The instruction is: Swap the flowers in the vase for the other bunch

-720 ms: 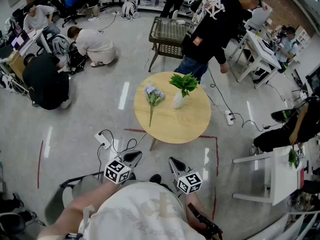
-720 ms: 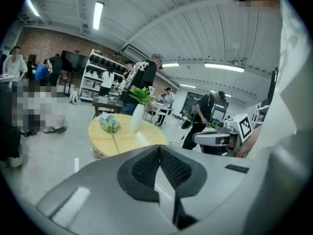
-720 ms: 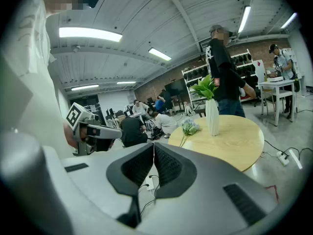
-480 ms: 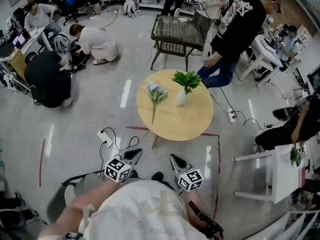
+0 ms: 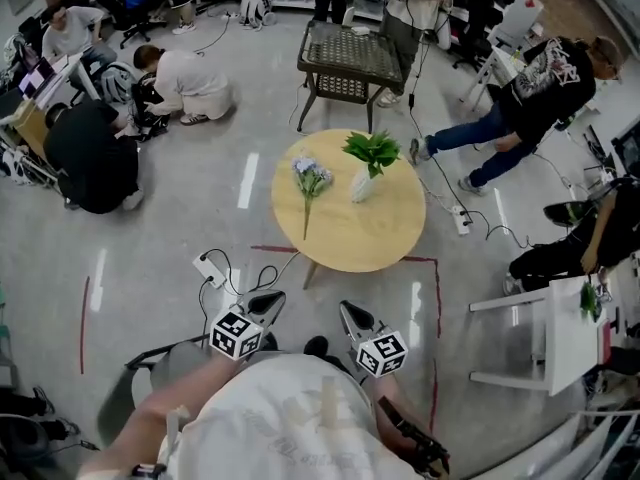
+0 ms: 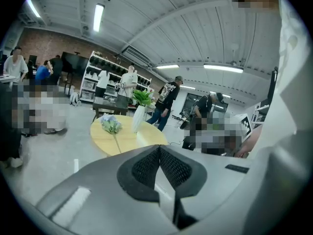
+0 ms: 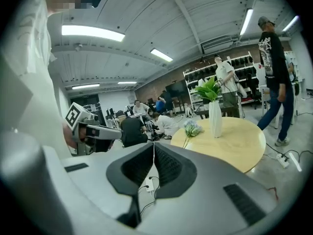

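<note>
A white vase with a green leafy bunch stands on the round wooden table. A pale blue flower bunch lies flat on the table to the vase's left, stem toward me. Both grippers hang well short of the table, close to my body. My left gripper is shut with nothing in it, and so is my right gripper. The vase and blue bunch show far off in the left gripper view; the vase and blue bunch also appear in the right gripper view.
A dark wire side table stands beyond the round table. A power strip and cables lie on the floor at the near left. A person in black walks at the right, others crouch at the left. White desks stand at the right.
The person in black has walked from behind the table to the far right. The table sits slightly differently in the head view. Both grippers have stayed near my body, shut.
</note>
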### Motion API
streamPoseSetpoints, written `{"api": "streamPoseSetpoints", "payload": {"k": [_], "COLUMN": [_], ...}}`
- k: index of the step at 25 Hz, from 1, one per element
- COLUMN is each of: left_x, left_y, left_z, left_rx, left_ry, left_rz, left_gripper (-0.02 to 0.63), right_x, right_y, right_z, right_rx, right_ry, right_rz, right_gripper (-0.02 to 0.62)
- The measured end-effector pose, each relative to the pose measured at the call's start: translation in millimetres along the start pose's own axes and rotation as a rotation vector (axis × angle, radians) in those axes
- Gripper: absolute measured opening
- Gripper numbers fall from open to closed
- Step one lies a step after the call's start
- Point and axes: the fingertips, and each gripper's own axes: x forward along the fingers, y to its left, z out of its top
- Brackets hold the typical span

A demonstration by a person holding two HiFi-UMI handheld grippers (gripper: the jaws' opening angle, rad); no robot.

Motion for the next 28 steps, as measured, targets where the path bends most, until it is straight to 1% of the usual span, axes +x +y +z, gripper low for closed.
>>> {"api": "streamPoseSetpoints", "payload": {"k": [12,28], "left_x": [-6,-23], "left_y": [7,35], "left_z": [2,2], "left_rx": [0.007,0.006], "left_ry": [0.008,-0.011], "left_rz": [-0.028,-0.052], "left_gripper": [0.006,0.006], "right_x": [3,23], "right_y": [2,17], "right_z": [2,1], "right_rx": [0.031,0.024], "right_ry": [-0.005,0.013], "right_rz": [-0.055,-0.109], "right_gripper": [0.008,0.008]}}
